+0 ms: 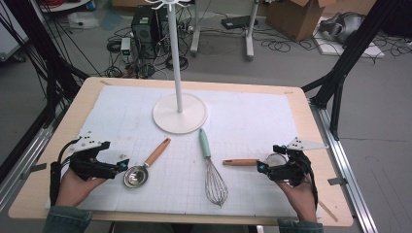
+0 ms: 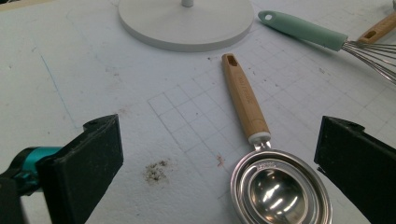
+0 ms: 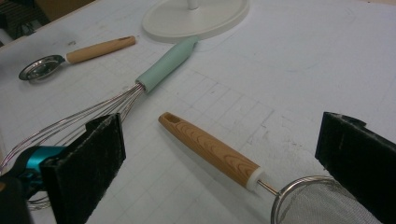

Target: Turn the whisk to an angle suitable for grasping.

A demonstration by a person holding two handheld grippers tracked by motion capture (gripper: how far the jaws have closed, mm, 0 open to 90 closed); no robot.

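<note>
The left gripper (image 1: pixel 125 166) rests low at the near left of the surface (image 1: pixel 43 184), held in a person's hand, its jaws spread wide with nothing between the pads. In the left gripper view the measuring scoop (image 2: pixel 261 163) lies on the white gridded mat (image 2: pixel 70 70) in the gap between the two black jaws, its steel bowl nearer the right-hand jaw and clear of both; its wooden handle runs away from the gripper toward the round white base of the stand (image 2: pixel 187 25). From the high view the scoop's bowl sits just beside the left gripper's tips.

The right gripper (image 1: pixel 262 168) sits at the near right, also spread wide and pinching nothing. In the right gripper view the small mesh strainer (image 3: pixel 243 165) lies between its jaws, the wire rim and mesh low beside the right-hand jaw, whether touching it I cannot tell, and the wooden handle pointing away to the upper left. In the high view that handle lies level across the mat, pointing toward the whisk (image 1: pixel 210 165).

The whisk, with a pale green handle, lies between the scoop and the strainer, wires toward the person, handle end near the stand's base. The stand's white pole rises from the far middle of the mat
</note>
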